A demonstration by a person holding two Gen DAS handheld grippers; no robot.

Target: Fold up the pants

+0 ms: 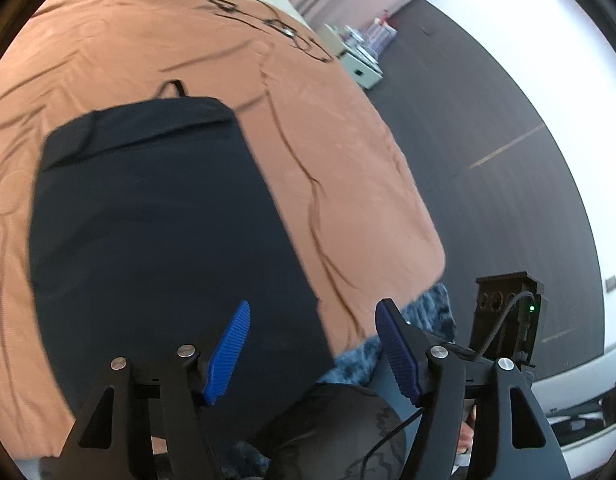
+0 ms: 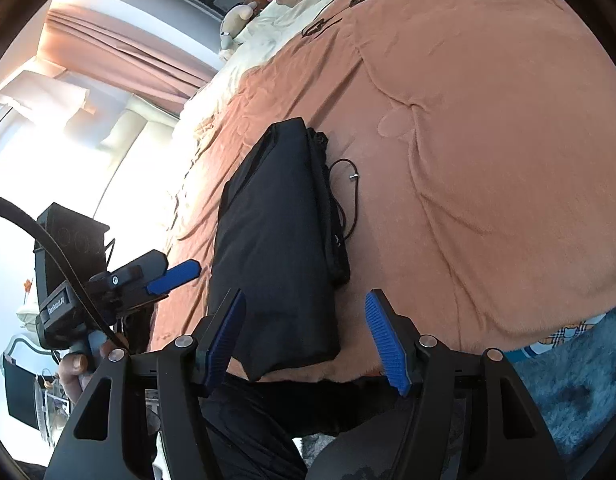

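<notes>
Now the left gripper (image 1: 312, 344) is seen with its blue pads spread apart and nothing pinched between them; it is held just above the near edge of the pants (image 1: 156, 216). The right gripper (image 2: 304, 340) is spread apart too, and nothing is squeezed by its pads, though the near end of the pants (image 2: 276, 248) can be seen in the gap, lying lower down on the bed. Neither gripper is touching the cloth, as far as can be told. The pants are black and are laid on the orange blanket (image 1: 188, 48) near the edge of the bed, stretched away from the grippers. They are seen as a long neat bundle with layers stacked on one side, so the legs seem to have been laid one on the other already. A thin black cord (image 2: 344, 184) with a small metal tip is left poking out on the blanket beside the far half. From the right wrist view the other gripper is seen off to the side, held by a hand (image 2: 74, 364). Most of the folding looks done. Maybe one more fold across the middle is left, and the cord could be tucked in.
</notes>
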